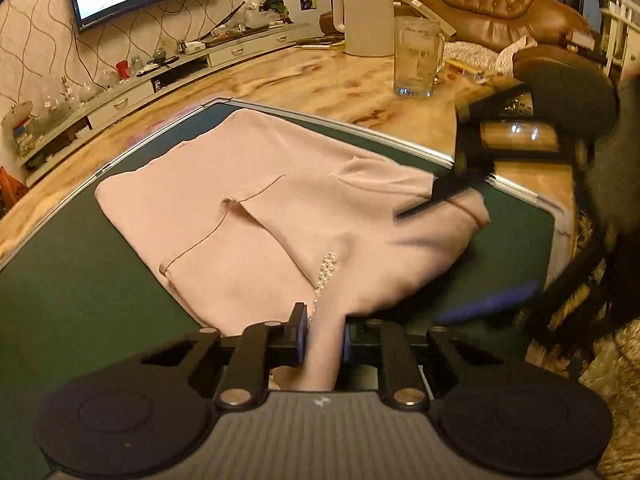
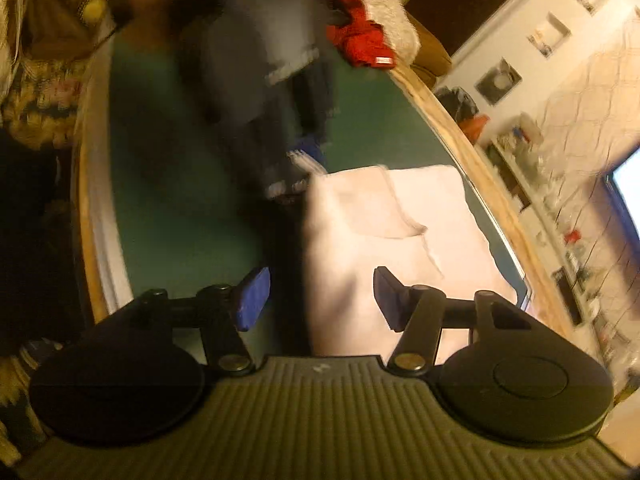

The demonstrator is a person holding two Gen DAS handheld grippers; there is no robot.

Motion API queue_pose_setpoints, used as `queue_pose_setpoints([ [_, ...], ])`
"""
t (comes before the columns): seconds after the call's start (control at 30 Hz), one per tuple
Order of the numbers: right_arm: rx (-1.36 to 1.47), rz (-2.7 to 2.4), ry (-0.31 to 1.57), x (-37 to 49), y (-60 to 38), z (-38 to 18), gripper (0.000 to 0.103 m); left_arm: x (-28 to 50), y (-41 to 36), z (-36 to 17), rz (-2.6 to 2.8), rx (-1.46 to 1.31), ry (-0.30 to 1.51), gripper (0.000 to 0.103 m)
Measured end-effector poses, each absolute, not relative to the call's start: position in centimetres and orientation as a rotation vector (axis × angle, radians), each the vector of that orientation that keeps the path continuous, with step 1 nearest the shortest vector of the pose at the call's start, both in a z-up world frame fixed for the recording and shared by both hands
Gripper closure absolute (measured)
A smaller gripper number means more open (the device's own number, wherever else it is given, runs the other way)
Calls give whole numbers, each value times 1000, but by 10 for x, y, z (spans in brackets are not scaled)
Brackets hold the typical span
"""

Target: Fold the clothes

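A pale pink garment [image 1: 280,216] with a string of pearl beads [image 1: 326,270] lies partly folded on a green mat [image 1: 60,280]. My left gripper [image 1: 324,338] is shut on a bunched fold at the garment's near edge, with cloth pinched between its blue pads. At the right of this view, the other tool's blurred black fingers [image 1: 436,196] hover over the garment's right corner. In the right wrist view my right gripper [image 2: 320,300] stands open, and the pink garment [image 2: 420,220] lies below its spread pads, untouched by them. The left tool is a dark blur [image 2: 280,140] beyond.
The mat lies on a wooden table [image 1: 320,80]. At the table's far side stand a glass mug [image 1: 416,56] and a white jug [image 1: 366,16]. A brown leather sofa [image 1: 492,4] is behind them. A red cloth [image 2: 360,44] lies past the mat's far edge.
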State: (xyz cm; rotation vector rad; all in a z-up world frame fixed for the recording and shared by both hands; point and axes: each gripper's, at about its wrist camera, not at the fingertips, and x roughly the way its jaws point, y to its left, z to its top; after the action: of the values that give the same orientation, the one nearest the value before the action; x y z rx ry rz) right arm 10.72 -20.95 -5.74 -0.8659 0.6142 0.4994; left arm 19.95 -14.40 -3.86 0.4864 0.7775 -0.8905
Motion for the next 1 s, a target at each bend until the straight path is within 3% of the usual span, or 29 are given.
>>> queue_pose_setpoints([
  [0.4, -1175, 383, 495, 110, -229, -96, 39, 199, -132, -38, -902, 499, 786, 84],
  [0.43, -1200, 388, 497, 111, -230, -99, 43, 199, -134, -39, -901, 500, 788, 84],
  [0.5, -1177, 417, 537, 115, -229, -98, 85, 199, -136, -39, -901, 507, 793, 84],
  [0.77, -864, 560, 673, 92, -227, -43, 87, 180, -119, -28, -972, 473, 869, 85],
  [1.0, -579, 725, 792, 88, -244, 24, 87, 153, -94, 14, -1081, 425, 983, 85],
])
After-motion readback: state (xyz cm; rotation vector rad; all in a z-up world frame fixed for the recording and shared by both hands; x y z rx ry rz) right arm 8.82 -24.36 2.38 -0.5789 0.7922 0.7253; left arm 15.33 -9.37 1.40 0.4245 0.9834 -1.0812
